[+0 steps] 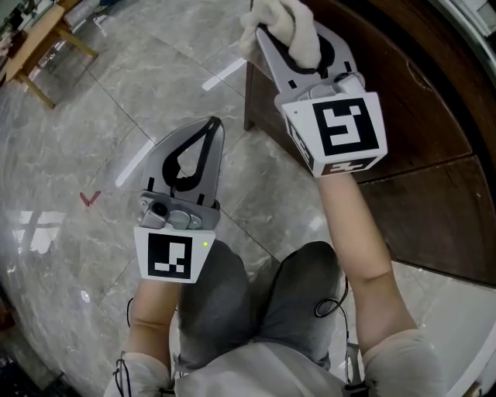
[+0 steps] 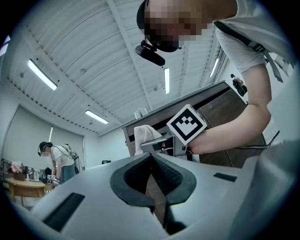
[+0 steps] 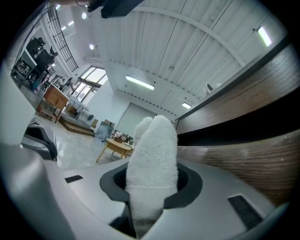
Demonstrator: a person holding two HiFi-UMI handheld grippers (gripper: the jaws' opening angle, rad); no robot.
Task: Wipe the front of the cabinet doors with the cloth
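The right gripper (image 1: pixel 294 48) pinches the cloth (image 1: pixel 284 22), which pokes past its tips beside the cabinet (image 1: pixel 403 116); the left gripper (image 1: pixel 203 130) is pressed together.

You hold two grippers, one left gripper (image 1: pixel 212 124) and one right gripper (image 1: pixel 298 46). Each carries one marker cube (image 1: pixel 172 254), so two cubes in all. There is one white cloth (image 1: pixel 287 22), one dark wooden cabinet (image 1: pixel 403 132), one light wooden table (image 1: pixel 35 46) in the head view, one red mark (image 1: pixel 90 198), and one other person (image 2: pixel 56 161) far behind.
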